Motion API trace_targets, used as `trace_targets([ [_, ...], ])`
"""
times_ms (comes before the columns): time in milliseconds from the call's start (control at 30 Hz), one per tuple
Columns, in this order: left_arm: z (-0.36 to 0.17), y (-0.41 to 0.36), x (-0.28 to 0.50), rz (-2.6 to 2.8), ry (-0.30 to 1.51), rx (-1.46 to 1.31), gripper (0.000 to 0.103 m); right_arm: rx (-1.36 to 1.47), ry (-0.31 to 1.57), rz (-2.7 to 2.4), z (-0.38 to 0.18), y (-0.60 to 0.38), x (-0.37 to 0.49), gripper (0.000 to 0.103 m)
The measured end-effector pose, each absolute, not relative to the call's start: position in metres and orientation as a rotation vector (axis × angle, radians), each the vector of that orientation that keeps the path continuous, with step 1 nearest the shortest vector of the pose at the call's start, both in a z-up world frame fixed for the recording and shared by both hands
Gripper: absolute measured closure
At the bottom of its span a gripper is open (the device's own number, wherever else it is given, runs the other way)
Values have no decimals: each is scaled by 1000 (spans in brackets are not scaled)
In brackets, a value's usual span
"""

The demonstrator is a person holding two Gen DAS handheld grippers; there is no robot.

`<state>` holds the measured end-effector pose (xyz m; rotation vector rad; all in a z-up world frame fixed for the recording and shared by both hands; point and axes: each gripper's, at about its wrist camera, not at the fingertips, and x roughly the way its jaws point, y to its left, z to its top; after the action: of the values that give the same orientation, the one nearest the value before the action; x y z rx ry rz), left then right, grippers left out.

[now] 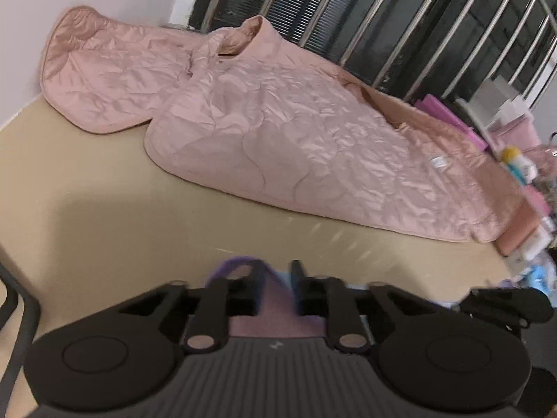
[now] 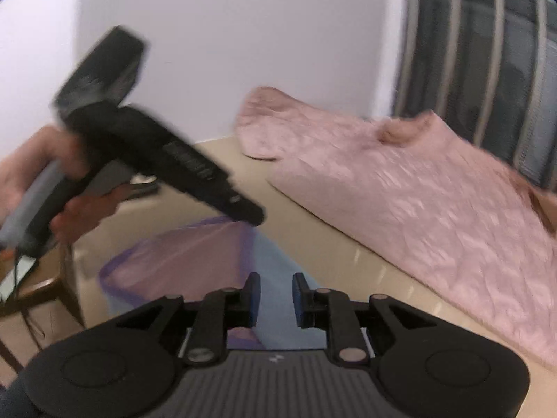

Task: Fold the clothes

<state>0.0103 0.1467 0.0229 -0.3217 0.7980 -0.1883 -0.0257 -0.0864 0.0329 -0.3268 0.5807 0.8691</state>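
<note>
- We see the pink quilted satin jacket [image 1: 278, 132] spread flat on the beige table [image 1: 104, 216], its collar toward the barred window [image 1: 435, 28] and one sleeve stretched toward the white wall [image 2: 226, 35].
- Nearer us lies a small thin garment, pink with purple trim and a light blue part [image 2: 195, 257], at the table's front edge, apart from the jacket.
- Our left gripper [image 1: 273, 292] has its blue pads close together with the pink and purple fabric between them; the blur keeps us from telling whether the pads press on it.
- Our right gripper [image 2: 276, 299] holds its jaws apart over the light blue part of that garment, pads clear of the cloth, gripping nothing.
- In the right wrist view a person's hand [image 2: 41, 181] holds the left gripper by its grey handle.
- Past the jacket's hem, pale boxes and pink folded items [image 1: 511, 129] are crowded together; we cannot tell what any box holds.
</note>
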Motion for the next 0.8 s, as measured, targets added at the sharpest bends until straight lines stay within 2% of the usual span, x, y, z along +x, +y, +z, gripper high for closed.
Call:
trace_targets([
  [133,24,140,2,-118,773,-247,91,-329,647,884,21,-88,-29,84],
  [200,34,135,-12,-87,737,-197,84,-290,601,884,30,-107,-43,84],
  [233,39,128,-18,-117,722,-178,75,-258,580,853,41,-126,-48,84],
  [267,43,120,-25,-148,706,-158,70,-228,559,817,51,-146,-54,83],
  [300,48,113,-31,-179,691,-138,70,-205,536,758,62,-171,-58,79],
  [333,52,105,-37,-209,675,-118,69,-184,517,693,73,-197,-61,70],
  [400,53,85,-43,-285,672,-70,69,-151,531,466,86,-252,-52,58],
  [500,38,49,-39,-371,720,17,69,-182,629,151,76,-303,-20,57],
  [600,27,33,-40,-409,763,69,69,-147,757,117,49,-321,3,62],
  [633,25,31,-41,-412,776,82,70,-114,764,127,42,-324,5,85],
  [667,22,28,-42,-415,788,95,70,-85,767,134,36,-326,5,99],
  [800,21,24,-46,-405,789,111,70,-57,580,54,43,-327,-35,101],
])
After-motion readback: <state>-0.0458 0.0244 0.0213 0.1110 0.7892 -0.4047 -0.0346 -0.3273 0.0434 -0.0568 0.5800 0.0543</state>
